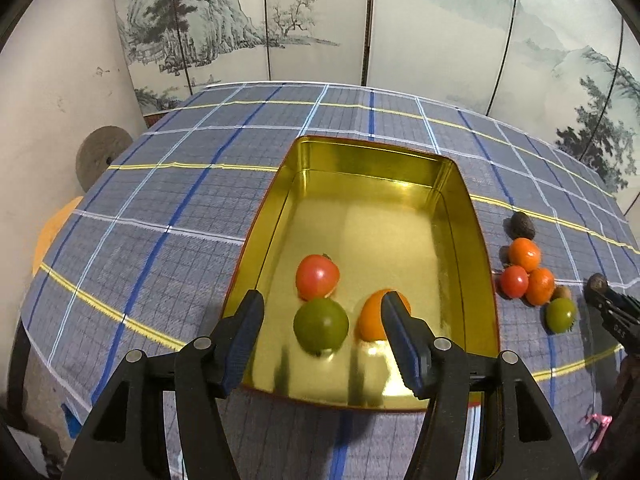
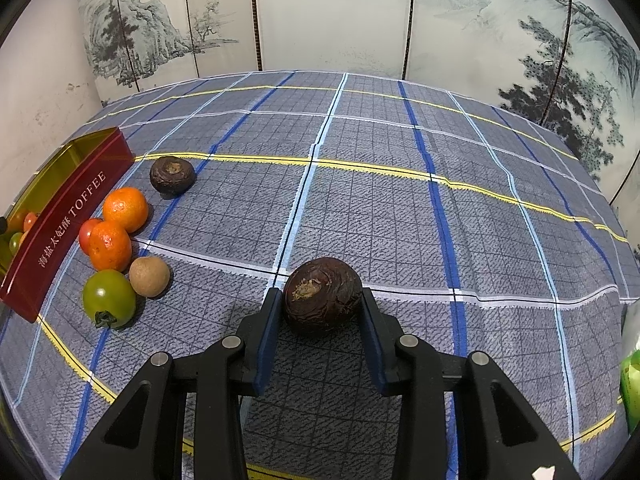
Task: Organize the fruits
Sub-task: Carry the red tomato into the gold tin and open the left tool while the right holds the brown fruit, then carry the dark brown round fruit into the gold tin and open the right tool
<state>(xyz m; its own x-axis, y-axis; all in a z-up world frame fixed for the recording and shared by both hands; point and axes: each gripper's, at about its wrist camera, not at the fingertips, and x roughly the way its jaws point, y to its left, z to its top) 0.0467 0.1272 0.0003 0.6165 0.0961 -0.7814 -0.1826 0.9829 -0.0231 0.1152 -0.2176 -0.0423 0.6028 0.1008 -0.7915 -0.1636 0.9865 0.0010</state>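
A gold tin with a dark red outer wall lies on the plaid tablecloth. In it are a red tomato, a green tomato and an orange. My left gripper hovers open above them, holding nothing. Right of the tin sit two oranges, a red tomato, a tan round fruit, a green tomato and a dark brown fruit. My right gripper is shut on another dark brown fruit resting on the cloth.
A painted folding screen stands behind the table. The cloth stretches bare to the right of the fruit pile. A green object shows at the far right edge. A round grey disc sits beyond the table's left edge.
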